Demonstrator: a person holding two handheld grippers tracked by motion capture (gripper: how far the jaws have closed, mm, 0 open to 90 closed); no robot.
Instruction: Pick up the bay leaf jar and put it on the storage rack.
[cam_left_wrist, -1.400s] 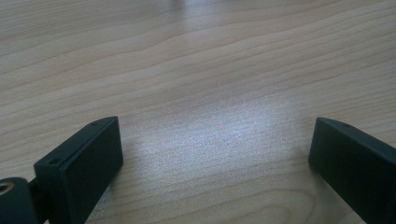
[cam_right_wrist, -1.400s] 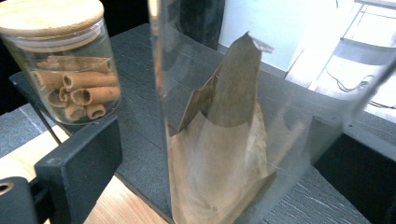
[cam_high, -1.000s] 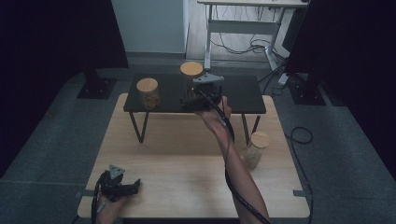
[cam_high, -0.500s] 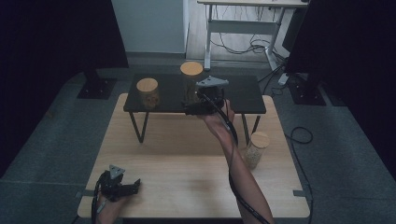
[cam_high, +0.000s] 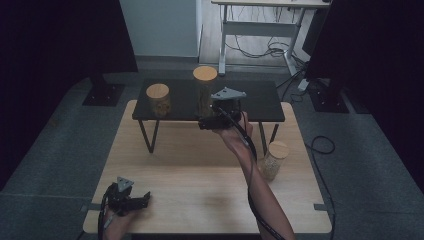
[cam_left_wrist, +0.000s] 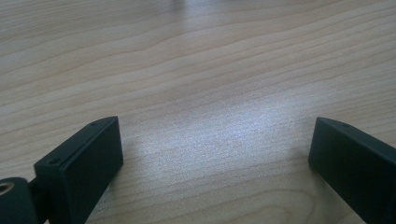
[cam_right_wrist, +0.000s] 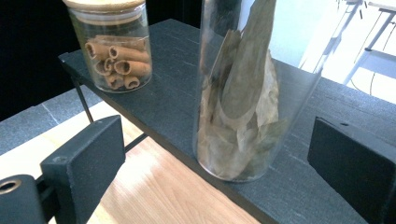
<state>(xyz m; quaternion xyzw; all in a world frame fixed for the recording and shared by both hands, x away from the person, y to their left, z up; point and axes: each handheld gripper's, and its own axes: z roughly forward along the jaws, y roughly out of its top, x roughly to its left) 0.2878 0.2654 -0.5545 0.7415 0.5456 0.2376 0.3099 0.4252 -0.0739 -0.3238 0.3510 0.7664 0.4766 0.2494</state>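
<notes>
The tall glass jar (cam_right_wrist: 243, 93) of seemingly dried leaves stands upright, cork-lidded, on the black shelf (cam_right_wrist: 177, 107).

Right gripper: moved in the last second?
Yes. The right gripper, jaws open, has pulled back toward the person from the tall jar, which stands unmoved on the black shelf.

Readable text: none in any of the three views.
Tall clear glass jar of dried leaves (cam_right_wrist: 243, 93): no label or print on the glass.
Short clear glass jar of cinnamon sticks (cam_right_wrist: 114, 44): no label; its wooden lid is plain.
Clear glass jar with a wooden lid on the light wooden table (cam_high: 274, 159): too small to tell any marking.
Black raised shelf (cam_right_wrist: 322, 196): bare surface, no sign or number.
</notes>
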